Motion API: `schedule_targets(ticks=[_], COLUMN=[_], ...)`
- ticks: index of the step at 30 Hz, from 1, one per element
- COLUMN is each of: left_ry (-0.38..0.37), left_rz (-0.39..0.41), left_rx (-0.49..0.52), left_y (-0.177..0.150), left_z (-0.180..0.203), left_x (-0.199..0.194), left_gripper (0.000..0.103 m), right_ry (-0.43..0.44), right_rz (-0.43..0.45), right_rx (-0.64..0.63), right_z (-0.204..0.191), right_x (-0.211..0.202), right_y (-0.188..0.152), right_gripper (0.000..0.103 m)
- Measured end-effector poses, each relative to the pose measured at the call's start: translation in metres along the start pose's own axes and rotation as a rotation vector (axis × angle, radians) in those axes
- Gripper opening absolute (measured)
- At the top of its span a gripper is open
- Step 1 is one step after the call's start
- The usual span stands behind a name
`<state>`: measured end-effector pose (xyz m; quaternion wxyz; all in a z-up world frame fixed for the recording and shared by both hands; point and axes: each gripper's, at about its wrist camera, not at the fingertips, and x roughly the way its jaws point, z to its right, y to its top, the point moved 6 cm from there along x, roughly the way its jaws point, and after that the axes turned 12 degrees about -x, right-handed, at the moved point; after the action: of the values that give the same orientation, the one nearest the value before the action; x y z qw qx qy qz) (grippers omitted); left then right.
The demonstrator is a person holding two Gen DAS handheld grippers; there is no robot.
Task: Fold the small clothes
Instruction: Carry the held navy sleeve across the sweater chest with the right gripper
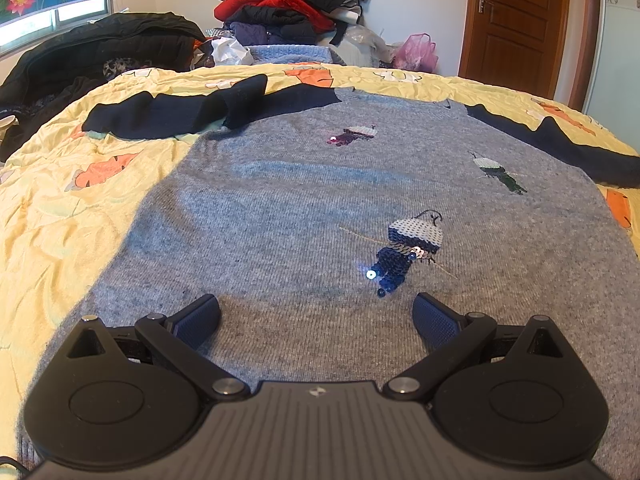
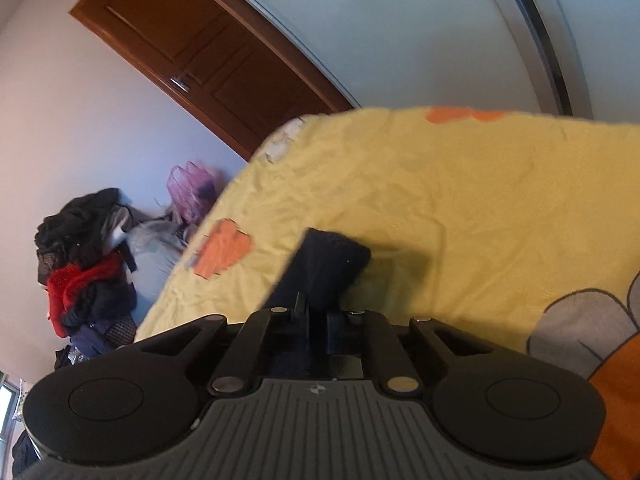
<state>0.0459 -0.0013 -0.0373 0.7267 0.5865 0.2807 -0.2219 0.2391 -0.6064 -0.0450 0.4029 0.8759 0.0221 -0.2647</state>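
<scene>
A small grey sweater (image 1: 300, 208) with navy sleeves lies flat, front up, on the yellow bedspread (image 1: 52, 208). Sequin figures decorate it, the nearest (image 1: 408, 252) just ahead of my left gripper (image 1: 316, 316). That gripper hovers open over the sweater's lower part, with nothing between its pads. One navy sleeve (image 1: 176, 114) stretches out to the far left; the other (image 1: 560, 144) runs off to the right. In the tilted right wrist view, my right gripper (image 2: 316, 316) is shut on the navy sleeve end (image 2: 328, 260), which sticks up past the fingers above the bedspread (image 2: 460, 200).
Beyond the bed's far edge rises a pile of red and dark clothes (image 1: 296, 4), with a pink bag (image 1: 416, 52) beside it. A black jacket (image 1: 100, 52) lies at the far left. A brown door (image 1: 516, 20) stands at the back right.
</scene>
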Motion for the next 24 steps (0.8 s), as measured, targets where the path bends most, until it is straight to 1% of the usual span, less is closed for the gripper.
schedule_targets(ticks=[1,3,5,7,8,10,11,13,15,16,17,18,19,20,21,22,24], left_ry=[-0.001,0.000,0.001,0.000,0.000,0.000,0.000,0.000,0.000,-0.001,-0.001,-0.003,-0.004,-0.005,-0.005,-0.005,-0.003], left_rz=[0.000,0.000,0.001,0.001,0.001,0.001,0.001,0.001,0.001,0.001,0.001,0.000,0.000,0.001,0.001,0.001,0.000], left_rx=[-0.001,-0.001,-0.002,-0.003,-0.003,-0.003,-0.003,-0.003,-0.003,-0.003,-0.002,-0.002,-0.002,-0.002,-0.003,-0.002,0.001], left_y=[0.000,0.000,0.000,0.000,0.000,0.000,0.000,0.000,0.000,0.000,0.000,0.001,0.001,0.001,0.001,0.001,0.002], left_z=[0.000,0.001,0.002,0.002,0.002,0.002,0.003,0.002,0.002,0.002,0.003,0.002,0.002,0.002,0.001,0.002,0.001], left_x=[0.000,0.000,-0.001,0.000,-0.001,-0.001,-0.001,-0.001,0.000,-0.001,-0.001,0.001,0.000,0.000,0.001,0.001,0.001], left_gripper=[0.103,0.103,0.103,0.103,0.103,0.103,0.103,0.103,0.103,0.103,0.103,0.103,0.103,0.103,0.103,0.103,0.103], right_ry=[0.023,0.095,0.195,0.302,0.352,0.439,0.472,0.501,0.507,0.498,0.477,0.462,0.445,0.436,0.443,0.460,0.491], right_rz=[0.020,0.049,0.058,0.050,0.035,-0.023,-0.060,-0.153,-0.245,-0.267,-0.276,-0.281,-0.277,-0.269,-0.251,-0.226,-0.196], right_rx=[-0.027,-0.110,-0.217,-0.331,-0.383,-0.461,-0.482,-0.506,-0.526,-0.557,-0.590,-0.621,-0.643,-0.648,-0.644,-0.631,-0.613], right_z=[-0.013,-0.051,-0.103,-0.160,-0.187,-0.236,-0.256,-0.285,-0.303,-0.310,-0.314,-0.318,-0.319,-0.318,-0.317,-0.313,-0.305], right_x=[-0.008,-0.025,-0.039,-0.053,-0.057,-0.056,-0.052,-0.039,-0.026,-0.026,-0.023,-0.024,-0.031,-0.034,-0.049,-0.057,-0.069], right_y=[0.001,-0.002,-0.013,-0.036,-0.051,-0.089,-0.111,-0.159,-0.206,-0.227,-0.243,-0.255,-0.265,-0.266,-0.270,-0.265,-0.256], right_gripper=[0.017,0.017,0.017,0.017,0.017,0.017,0.017,0.017,0.017,0.017,0.022,0.023,0.031,0.047,0.052,0.057,0.057])
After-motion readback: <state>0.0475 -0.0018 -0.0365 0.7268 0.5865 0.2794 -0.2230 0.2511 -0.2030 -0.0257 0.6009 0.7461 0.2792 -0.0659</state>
